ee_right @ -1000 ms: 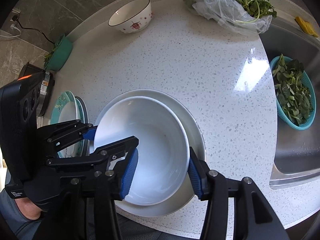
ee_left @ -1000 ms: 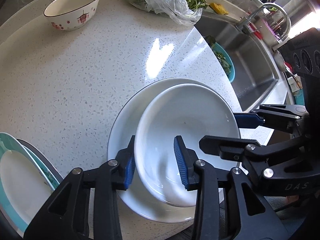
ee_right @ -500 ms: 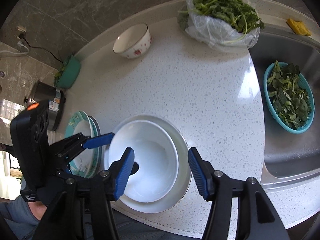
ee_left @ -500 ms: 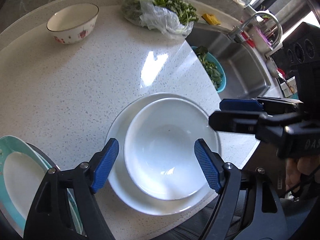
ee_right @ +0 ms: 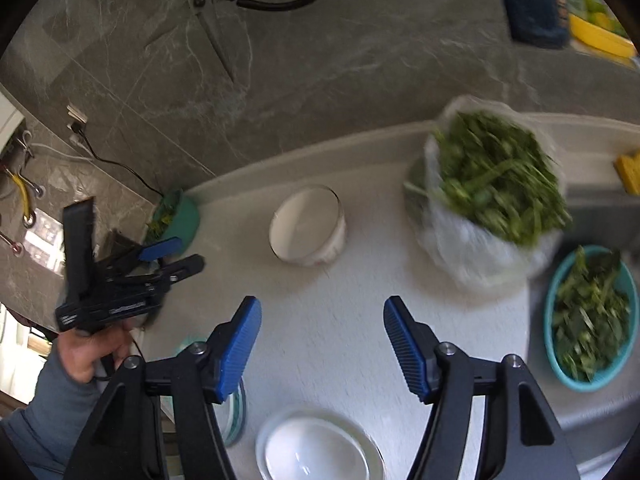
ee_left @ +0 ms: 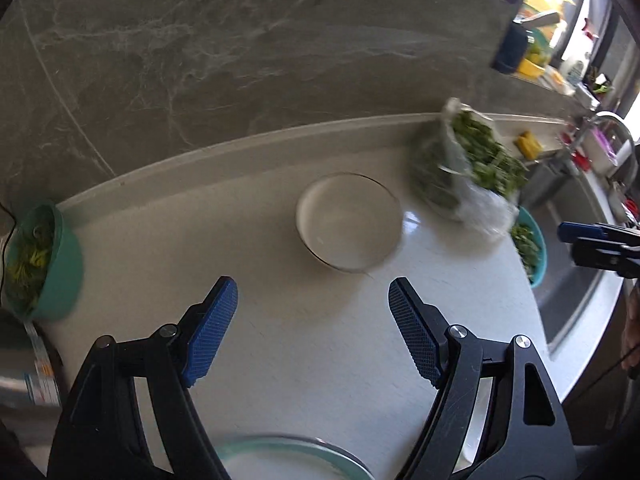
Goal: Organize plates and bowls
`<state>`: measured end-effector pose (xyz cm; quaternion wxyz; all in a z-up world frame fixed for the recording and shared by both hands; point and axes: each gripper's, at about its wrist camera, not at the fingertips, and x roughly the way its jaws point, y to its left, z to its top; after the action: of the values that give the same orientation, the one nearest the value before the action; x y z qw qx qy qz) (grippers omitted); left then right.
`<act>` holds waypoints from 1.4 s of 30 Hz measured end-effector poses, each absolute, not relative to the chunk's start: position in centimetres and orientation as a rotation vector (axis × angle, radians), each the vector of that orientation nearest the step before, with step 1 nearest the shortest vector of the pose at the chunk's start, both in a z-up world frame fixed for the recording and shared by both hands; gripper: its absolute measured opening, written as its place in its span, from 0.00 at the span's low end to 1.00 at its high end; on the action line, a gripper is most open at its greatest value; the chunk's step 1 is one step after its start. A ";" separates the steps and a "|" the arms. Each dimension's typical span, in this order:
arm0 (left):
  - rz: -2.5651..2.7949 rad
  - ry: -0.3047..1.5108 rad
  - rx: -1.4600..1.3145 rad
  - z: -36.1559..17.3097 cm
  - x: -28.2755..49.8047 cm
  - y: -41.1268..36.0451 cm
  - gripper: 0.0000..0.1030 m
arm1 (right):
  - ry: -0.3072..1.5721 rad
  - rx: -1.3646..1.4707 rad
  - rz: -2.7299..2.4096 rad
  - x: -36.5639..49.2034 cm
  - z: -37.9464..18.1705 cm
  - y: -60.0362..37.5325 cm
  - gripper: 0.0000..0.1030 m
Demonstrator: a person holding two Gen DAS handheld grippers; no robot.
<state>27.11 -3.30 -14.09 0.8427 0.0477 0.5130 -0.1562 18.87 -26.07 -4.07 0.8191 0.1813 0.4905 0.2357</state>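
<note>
On the pale speckled table, a small white bowl is seen standing upright and alone near the back edge, well ahead of both claws and touched by neither. The left claw is held above the table with its blue pads spread wide and nothing between them; its jaws have just been opening. The right claw is likewise released and empty, its jaws also having just been opening. Below the right claw, at the near edge of the table, a white bowl is seen nested in a white plate, with a teal-rimmed plate lying just to their left. A clear bag of greens is set to the right of the small bowl, and a teal basket of leaves sits further right, by the sink. A second teal bowl rests at the far left against the grey marbled wall. Much of both views is blurred.
</note>
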 end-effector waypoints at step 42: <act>-0.549 1.358 -0.111 -31.1 41.3 -5.1 0.11 | 1.411 0.603 0.520 34.6 -19.1 -18.6 0.21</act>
<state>41.27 -5.06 -31.08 0.7423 -0.0508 0.6195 -0.2503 34.57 -18.64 -19.09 0.6894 0.2695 0.6308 0.2326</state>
